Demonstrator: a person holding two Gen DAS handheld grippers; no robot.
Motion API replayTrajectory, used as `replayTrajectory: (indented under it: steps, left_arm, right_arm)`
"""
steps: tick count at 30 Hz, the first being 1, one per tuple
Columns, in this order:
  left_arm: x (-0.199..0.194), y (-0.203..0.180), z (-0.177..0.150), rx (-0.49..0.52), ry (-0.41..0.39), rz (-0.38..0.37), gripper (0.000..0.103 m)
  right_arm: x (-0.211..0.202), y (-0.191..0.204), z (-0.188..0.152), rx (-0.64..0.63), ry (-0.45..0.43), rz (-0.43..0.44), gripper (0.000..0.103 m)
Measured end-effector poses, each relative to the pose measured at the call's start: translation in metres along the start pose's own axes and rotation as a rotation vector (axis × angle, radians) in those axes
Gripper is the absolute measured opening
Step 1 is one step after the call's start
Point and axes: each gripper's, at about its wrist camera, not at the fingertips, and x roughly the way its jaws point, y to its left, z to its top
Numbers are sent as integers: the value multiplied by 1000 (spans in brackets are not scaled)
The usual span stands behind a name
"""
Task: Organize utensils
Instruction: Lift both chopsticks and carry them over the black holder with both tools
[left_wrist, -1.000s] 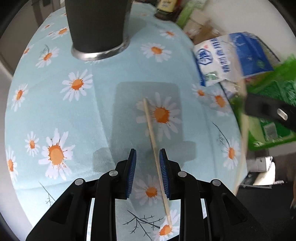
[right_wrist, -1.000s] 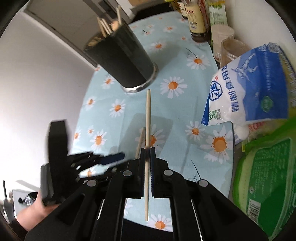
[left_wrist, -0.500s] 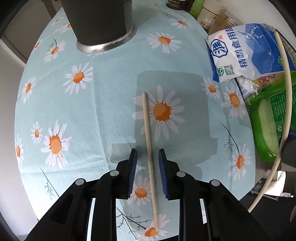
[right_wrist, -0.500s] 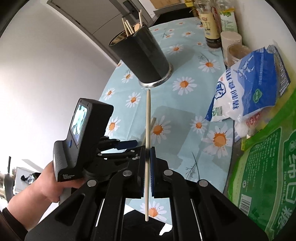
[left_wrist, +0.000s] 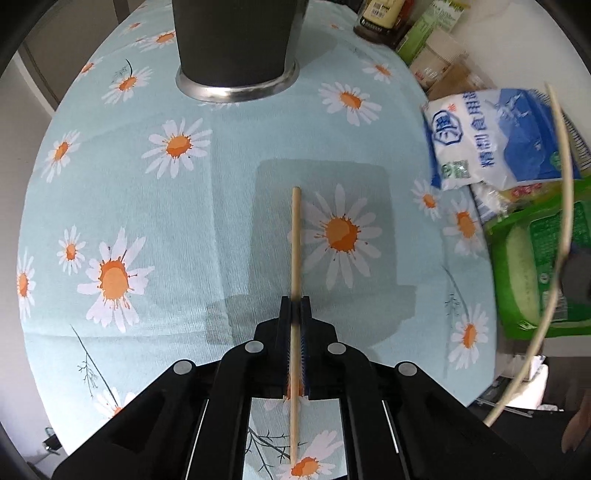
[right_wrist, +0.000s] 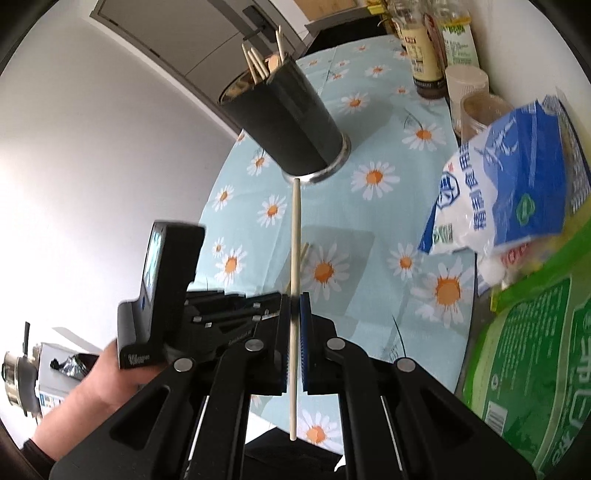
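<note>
In the left wrist view, the left gripper (left_wrist: 294, 306) has its jaws pinched tight on a wooden chopstick (left_wrist: 295, 258). The stick's long axis runs straight ahead along the fingers, its far end over the daisy tablecloth (left_wrist: 147, 221) and pointing toward the black utensil cup (left_wrist: 236, 44), whose top is cut off by the frame. It is hard to tell whether the stick touches the cloth. At the right edge, a second, pale chopstick (left_wrist: 565, 206) shows blurred and bowed by the lens.

In the right wrist view, the right gripper (right_wrist: 294, 306) is clamped on that pale chopstick (right_wrist: 294, 251), held above the table, tip aimed at the base of the cup (right_wrist: 284, 122), which holds more sticks. The left gripper (right_wrist: 229, 306) sits low at left, its tips partly hidden.
</note>
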Motion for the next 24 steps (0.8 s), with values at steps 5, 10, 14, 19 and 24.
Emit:
replayTrajectory:
  steps: [5, 10, 14, 19, 24]
  left_arm:
    - [-27, 19, 1, 28, -75, -78, 4]
    - [-68, 42, 4, 23, -185, -171, 4]
    - [-90, 49, 14, 46, -274, -196, 4]
    - [-107, 63, 25, 48, -334, -249, 4]
    - [-127, 77, 36, 79, -397, -307, 4]
  right_arm:
    - [2, 5, 19, 16, -46, -13, 5]
    - [8, 18, 41, 15, -108, -23, 5]
    - [19, 31, 55, -21, -140, -41, 5]
    - [33, 45, 67, -38, -164, -32, 5]
    - [37, 53, 75, -59, -210, -21, 5]
